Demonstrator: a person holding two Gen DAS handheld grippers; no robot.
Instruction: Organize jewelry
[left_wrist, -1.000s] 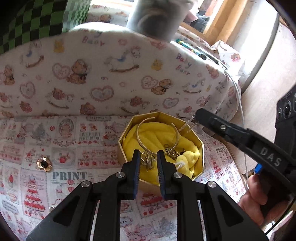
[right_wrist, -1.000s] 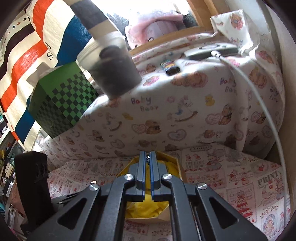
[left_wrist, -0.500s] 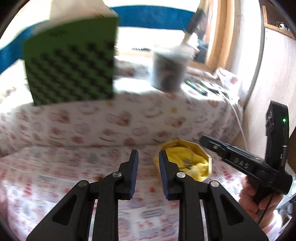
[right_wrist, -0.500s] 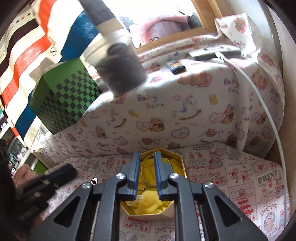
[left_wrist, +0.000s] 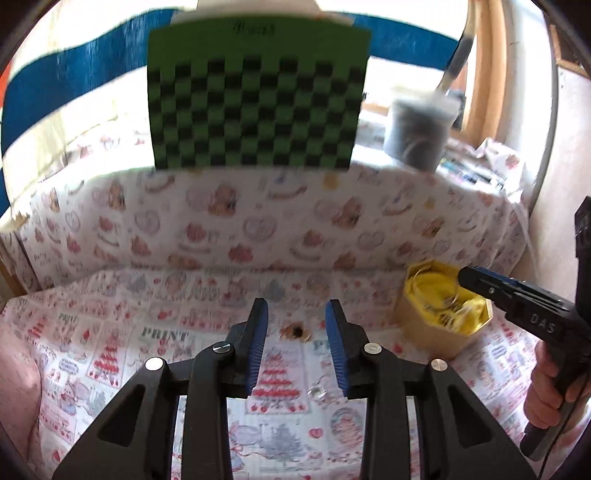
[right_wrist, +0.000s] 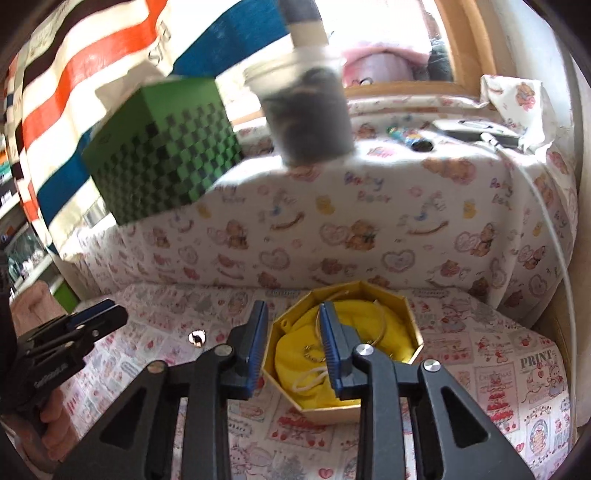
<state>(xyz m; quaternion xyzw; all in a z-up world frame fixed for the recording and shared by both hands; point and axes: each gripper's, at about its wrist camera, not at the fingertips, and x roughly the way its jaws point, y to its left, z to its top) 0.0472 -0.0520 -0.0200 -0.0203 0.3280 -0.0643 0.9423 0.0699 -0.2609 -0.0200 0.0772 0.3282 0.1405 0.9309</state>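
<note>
- Two tools are in my hands, and both hold nothing.
- My left tool (left_wrist: 297, 308) hangs above the printed cloth (left_wrist: 110, 354) covering the table, its blue-padded fingers (left_wrist: 257, 341) spread well apart with only air between them.
- Just beyond that gap a small gold piece with a dark centre (left_wrist: 295, 331) lies on the cloth; it is too blurred to say what kind of jewelry it is.
- My right tool (right_wrist: 291, 317) is parted about as wide and hovers over the near left edge of the gold octagonal box (right_wrist: 413, 325).
- That box sits on the cloth in front of the raised, teddy-bear-patterned ledge (right_wrist: 369, 229).
- Inside the box lies a crumpled yellow pouch (right_wrist: 295, 350) with a thin gold bangle (right_wrist: 384, 325) and a short chain (right_wrist: 312, 350) resting on it.
- From the left camera the box (left_wrist: 417, 325) stands off to the right, with my right tool's tip (left_wrist: 467, 277) over it.
- On the ledge behind stand a green-and-black checkered box (left_wrist: 255, 96) and a dark cup (left_wrist: 417, 129).
</note>
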